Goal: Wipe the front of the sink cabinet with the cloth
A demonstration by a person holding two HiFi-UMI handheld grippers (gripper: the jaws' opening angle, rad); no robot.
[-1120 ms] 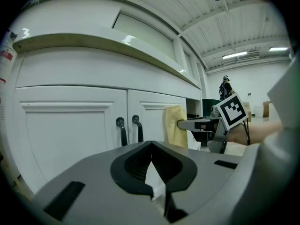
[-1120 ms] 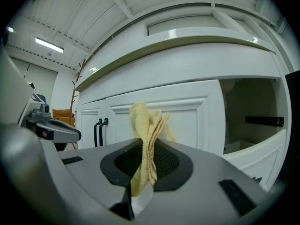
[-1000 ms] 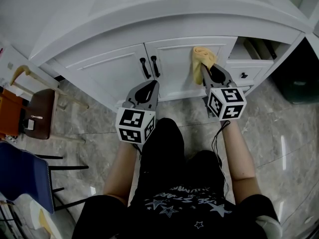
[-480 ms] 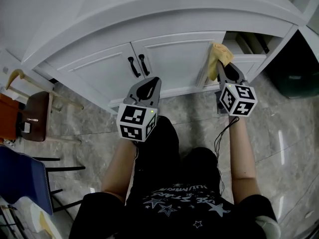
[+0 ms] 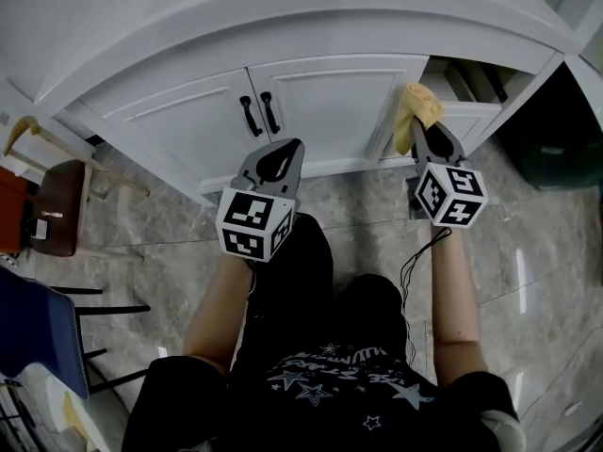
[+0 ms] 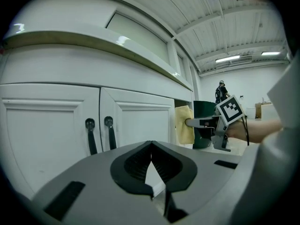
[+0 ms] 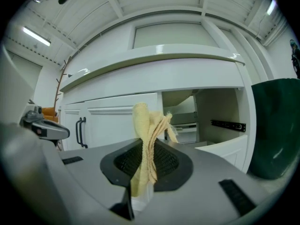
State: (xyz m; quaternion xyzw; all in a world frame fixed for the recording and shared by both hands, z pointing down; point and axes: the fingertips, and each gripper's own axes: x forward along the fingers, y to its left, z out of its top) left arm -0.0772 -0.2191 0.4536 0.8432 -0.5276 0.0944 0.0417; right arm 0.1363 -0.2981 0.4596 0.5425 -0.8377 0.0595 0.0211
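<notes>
The white sink cabinet [image 5: 320, 102] has two doors with black handles [image 5: 259, 114] at their meeting edge. A yellow cloth [image 5: 415, 109] is pressed against the right edge of the right door, and my right gripper [image 5: 421, 132] is shut on it. In the right gripper view the cloth [image 7: 148, 139] stands bunched up between the jaws, with the cabinet [image 7: 117, 118] just behind. My left gripper [image 5: 281, 153] is held low in front of the doors, apart from them, shut and empty. The left gripper view shows the handles [image 6: 99, 134], the cloth [image 6: 184, 124] and the right gripper [image 6: 189, 123].
An open compartment with a drawer front [image 5: 471, 92] lies right of the doors, and beyond it stands a dark green bin [image 5: 556, 130]. At the left are a brown stool [image 5: 58, 205] and a blue chair [image 5: 38, 337]. The floor is grey marble tile [image 5: 170, 252].
My right gripper has carried the cloth rightward across the right door, from near its middle to its right edge. The left gripper has stayed in front of the doors.
</notes>
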